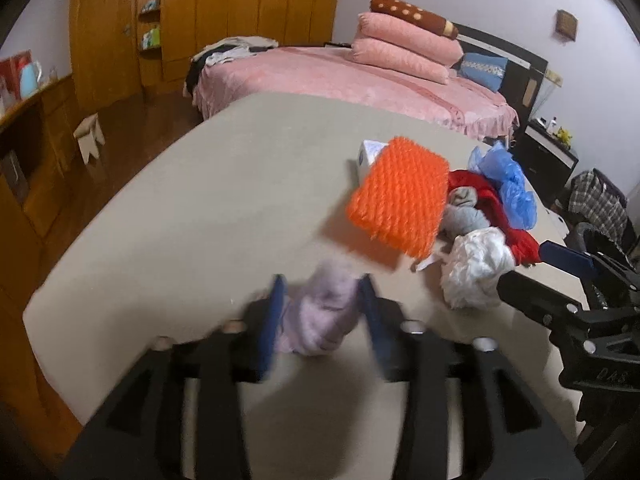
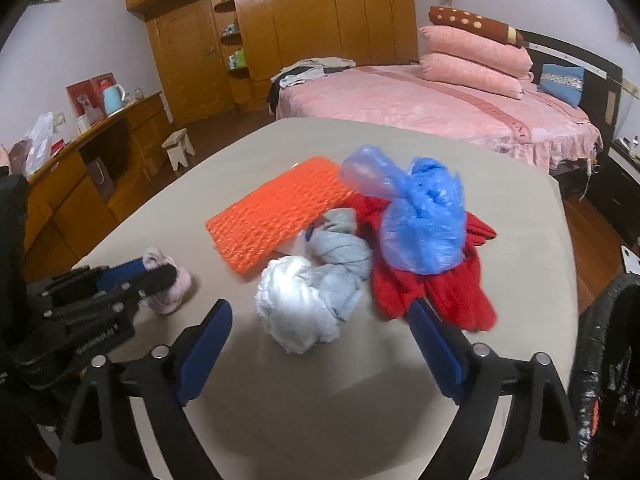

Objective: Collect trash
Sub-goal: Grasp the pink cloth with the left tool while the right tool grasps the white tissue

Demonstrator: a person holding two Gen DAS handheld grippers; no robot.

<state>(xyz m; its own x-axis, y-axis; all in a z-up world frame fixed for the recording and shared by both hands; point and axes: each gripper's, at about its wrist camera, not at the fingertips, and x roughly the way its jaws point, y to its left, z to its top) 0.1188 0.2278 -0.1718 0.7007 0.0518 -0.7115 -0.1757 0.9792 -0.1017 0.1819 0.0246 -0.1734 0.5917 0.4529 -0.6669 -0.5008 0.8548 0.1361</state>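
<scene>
On the beige table [image 1: 200, 220] lies a pile: an orange foam net sheet [image 1: 400, 204] [image 2: 276, 224], a blue plastic bag [image 2: 420, 220], red gloves [image 2: 432, 292], a grey cloth [image 2: 344, 256] and a white crumpled wad [image 2: 296, 312] [image 1: 476, 268]. A fluffy pink bundle [image 1: 320, 316] [image 2: 172, 288] rests on the table between the blurred blue pads of my left gripper [image 1: 324, 284] [image 2: 148, 272]. It fills the gap, but I cannot tell whether the pads press on it. My right gripper [image 2: 320, 308] [image 1: 528, 268] stands open, with the white wad just ahead between its fingertips, untouched.
A small white box [image 1: 370, 154] peeks out behind the orange sheet. A dark bag-lined bin [image 2: 608, 360] stands at the table's right edge. Beyond the table is a pink bed [image 2: 440, 100]. A wooden sideboard [image 2: 80, 184] runs along the left wall.
</scene>
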